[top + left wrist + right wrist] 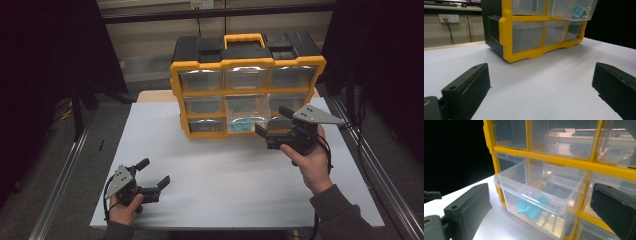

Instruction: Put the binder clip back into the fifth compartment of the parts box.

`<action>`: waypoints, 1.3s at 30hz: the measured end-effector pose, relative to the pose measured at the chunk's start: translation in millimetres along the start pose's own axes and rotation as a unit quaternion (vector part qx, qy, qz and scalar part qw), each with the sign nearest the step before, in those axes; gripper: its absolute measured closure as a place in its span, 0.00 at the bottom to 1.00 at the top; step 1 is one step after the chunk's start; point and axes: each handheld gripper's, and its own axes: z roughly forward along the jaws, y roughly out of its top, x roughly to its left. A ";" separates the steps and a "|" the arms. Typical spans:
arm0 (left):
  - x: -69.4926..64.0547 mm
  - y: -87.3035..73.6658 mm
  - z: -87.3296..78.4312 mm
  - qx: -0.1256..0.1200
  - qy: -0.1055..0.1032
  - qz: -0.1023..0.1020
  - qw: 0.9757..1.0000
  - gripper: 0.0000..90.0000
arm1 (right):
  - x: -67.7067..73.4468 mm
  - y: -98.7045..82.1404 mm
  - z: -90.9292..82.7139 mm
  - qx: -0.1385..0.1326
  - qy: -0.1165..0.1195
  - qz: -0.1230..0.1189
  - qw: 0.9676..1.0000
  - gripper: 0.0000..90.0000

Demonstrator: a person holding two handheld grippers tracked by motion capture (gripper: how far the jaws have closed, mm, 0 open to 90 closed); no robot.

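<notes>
Inside the pulled-out clear drawer point(536, 195) lie blue binder clips point(531, 207); both tongs, right point(272, 122) and left point(152, 172), gape wide, empty.

place: lab/test bench | clues: white table point(210, 165) in a metal rail frame point(60, 175), black curtains point(45, 60) (dim room), wall sockets point(449, 18)

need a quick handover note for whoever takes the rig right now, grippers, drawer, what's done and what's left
Left gripper: open, holding nothing, low over the near left of the white table.
Right gripper: open, holding nothing, just in front of the pulled-out clear drawer.
Drawer: middle of the yellow organizer, out, with teal binder clips inside.
Done: drawer open, clips in it.
Left, likely: push the drawer shut, or pick clips out.
</notes>
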 end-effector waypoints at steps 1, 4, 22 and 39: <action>-0.3 -0.1 0.1 -0.003 0.000 -0.002 1.000 0.02 | -0.9 -1.6 -1.6 -0.001 -0.001 0.002 1.000 0.03; -0.5 0.0 -0.6 -0.003 0.001 -0.001 1.000 0.02 | -2.8 -7.5 -6.5 0.001 0.003 0.004 1.000 0.03; -1.4 -1.0 0.6 -0.006 -0.002 -0.012 1.000 0.02 | -4.8 -42.8 -27.1 -0.002 0.014 0.009 1.000 0.02; -0.9 -1.3 0.5 -0.002 -0.006 -0.008 1.000 0.02 | -14.6 -89.2 -52.6 0.009 0.013 0.010 1.000 0.03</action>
